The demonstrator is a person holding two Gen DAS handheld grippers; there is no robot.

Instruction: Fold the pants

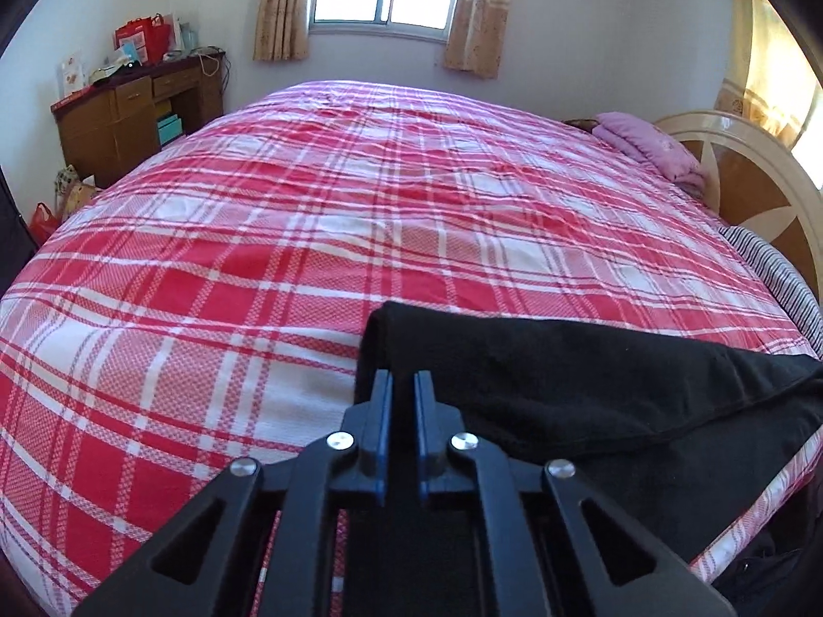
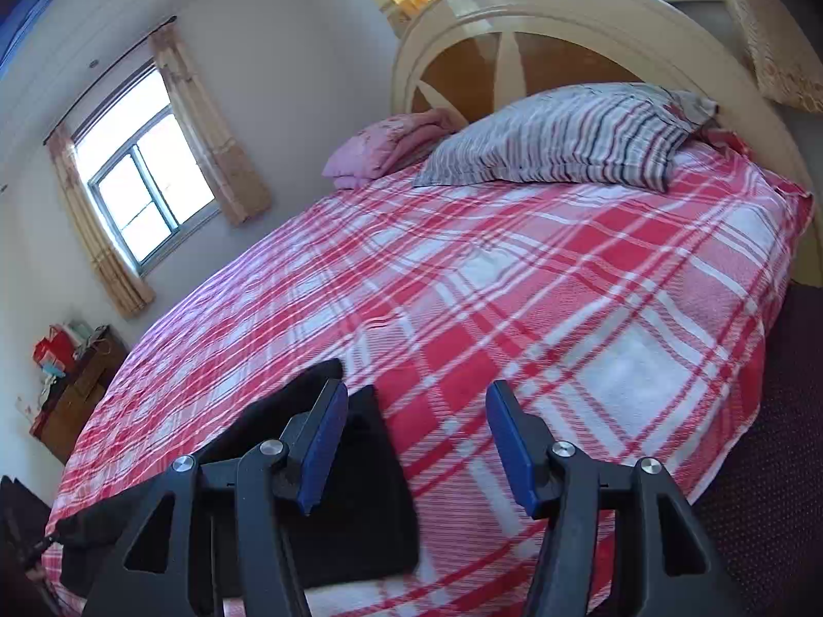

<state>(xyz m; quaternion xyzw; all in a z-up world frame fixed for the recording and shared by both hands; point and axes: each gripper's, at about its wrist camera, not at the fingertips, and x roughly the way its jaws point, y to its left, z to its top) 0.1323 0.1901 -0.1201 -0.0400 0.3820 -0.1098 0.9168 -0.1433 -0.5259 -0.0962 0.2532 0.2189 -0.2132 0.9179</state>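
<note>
Left wrist view: soft, limp black fleece pants (image 1: 591, 385) are spread at lower right on the red plaid bed (image 1: 257, 257); a folded edge is pinched by the left gripper (image 1: 404, 385), whose jaws are nearly closed. In the right wrist view the right gripper (image 2: 416, 437) jaws stand open and empty beside the cloth. An outer hem is judged the best hold.

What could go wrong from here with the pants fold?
1. The left gripper is closed at the pants edge; whether cloth is really pinched can't be seen, so a thin bite could slip on lifting.
2. The right gripper is open beside the pants over bare bedspread; closing here may grab bedspread instead.
3. The pants lie near the bed's edge, so a one-sided pull could drag them off.
</note>
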